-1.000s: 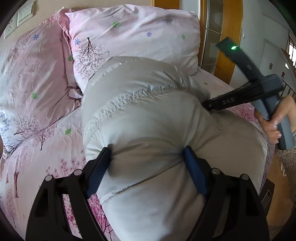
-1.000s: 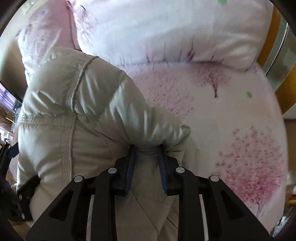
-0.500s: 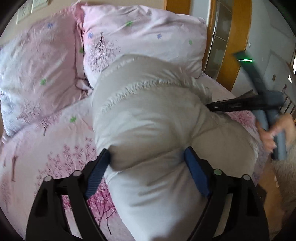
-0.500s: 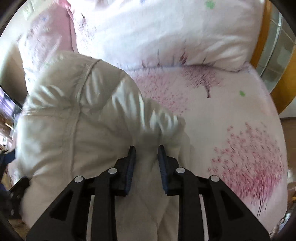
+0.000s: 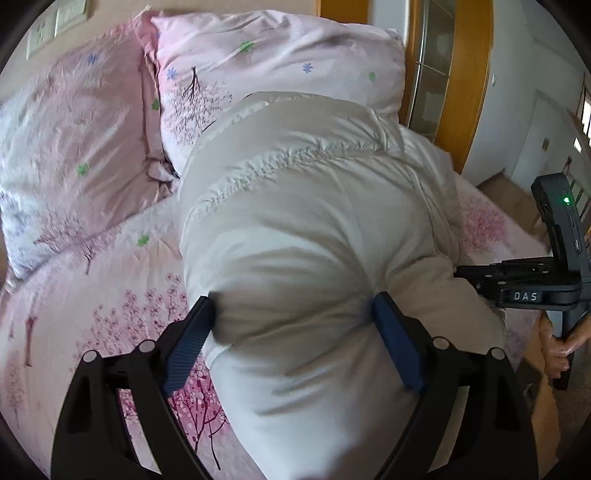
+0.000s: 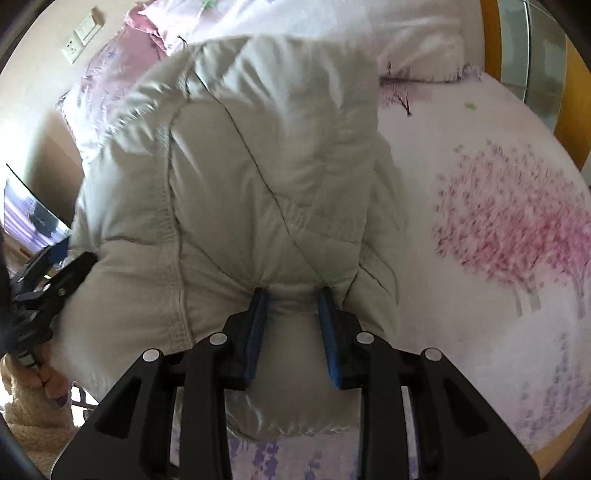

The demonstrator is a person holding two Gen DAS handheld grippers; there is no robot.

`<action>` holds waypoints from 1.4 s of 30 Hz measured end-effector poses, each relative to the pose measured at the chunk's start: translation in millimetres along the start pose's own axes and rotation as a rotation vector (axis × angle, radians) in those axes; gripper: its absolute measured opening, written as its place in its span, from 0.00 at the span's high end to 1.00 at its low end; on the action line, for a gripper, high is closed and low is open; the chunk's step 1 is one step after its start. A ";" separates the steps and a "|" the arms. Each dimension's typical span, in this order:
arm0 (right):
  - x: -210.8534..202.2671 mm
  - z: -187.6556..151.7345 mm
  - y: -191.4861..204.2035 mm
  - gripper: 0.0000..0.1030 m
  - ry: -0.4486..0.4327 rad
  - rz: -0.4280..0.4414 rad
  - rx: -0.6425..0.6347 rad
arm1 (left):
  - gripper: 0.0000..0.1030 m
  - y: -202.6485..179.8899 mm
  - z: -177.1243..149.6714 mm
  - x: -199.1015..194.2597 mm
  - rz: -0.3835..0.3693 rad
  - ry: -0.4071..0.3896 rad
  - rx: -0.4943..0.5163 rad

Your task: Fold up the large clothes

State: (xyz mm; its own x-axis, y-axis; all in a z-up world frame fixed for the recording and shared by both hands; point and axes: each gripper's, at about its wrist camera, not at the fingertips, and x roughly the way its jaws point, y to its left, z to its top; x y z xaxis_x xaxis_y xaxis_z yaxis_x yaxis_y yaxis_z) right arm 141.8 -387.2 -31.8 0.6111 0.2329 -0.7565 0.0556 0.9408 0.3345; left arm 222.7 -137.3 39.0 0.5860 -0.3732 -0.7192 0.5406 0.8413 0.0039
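A puffy off-white down jacket (image 5: 306, 236) lies bunched on the pink floral bed and fills the middle of both views (image 6: 240, 177). My left gripper (image 5: 293, 314) is wide apart with its blue pads pressed on a thick fold of the jacket. My right gripper (image 6: 291, 295) is shut on a narrower fold at the jacket's near edge. It also shows in the left wrist view (image 5: 517, 284) at the jacket's right side. The left gripper shows at the left edge of the right wrist view (image 6: 51, 288).
Two pink floral pillows (image 5: 280, 66) stand at the head of the bed behind the jacket. The flowered bedspread (image 6: 498, 229) stretches to the right. A wooden door frame (image 5: 472, 85) and wall sockets (image 5: 55, 22) lie beyond the bed.
Both grippers have carried the jacket toward the pillows, keeping their grip. The jacket now stands taller and closer in the right wrist view. The right gripper sits lower in the left wrist view.
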 end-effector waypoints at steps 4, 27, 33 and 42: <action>6.9 -2.9 -5.3 0.73 -0.016 0.024 0.033 | 0.14 -2.1 -1.1 4.5 0.011 -0.006 0.006; -40.3 -10.9 -3.4 0.73 -0.121 0.011 0.021 | 0.11 29.9 -2.4 -14.8 -0.082 -0.006 -0.098; -59.9 48.9 15.0 0.73 -0.221 0.002 -0.055 | 0.11 51.6 35.0 -4.2 -0.049 -0.025 -0.102; 18.8 83.9 -7.1 0.73 0.051 -0.078 -0.064 | 0.10 28.7 50.6 20.5 0.033 -0.028 0.003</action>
State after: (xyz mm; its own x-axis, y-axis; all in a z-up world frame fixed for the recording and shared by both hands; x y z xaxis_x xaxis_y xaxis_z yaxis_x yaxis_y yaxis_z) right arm 219.1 -410.2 -1.3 0.5655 0.1694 -0.8072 0.0498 0.9699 0.2385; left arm 280.8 -140.6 59.5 0.6197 -0.3564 -0.6993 0.5229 0.8519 0.0291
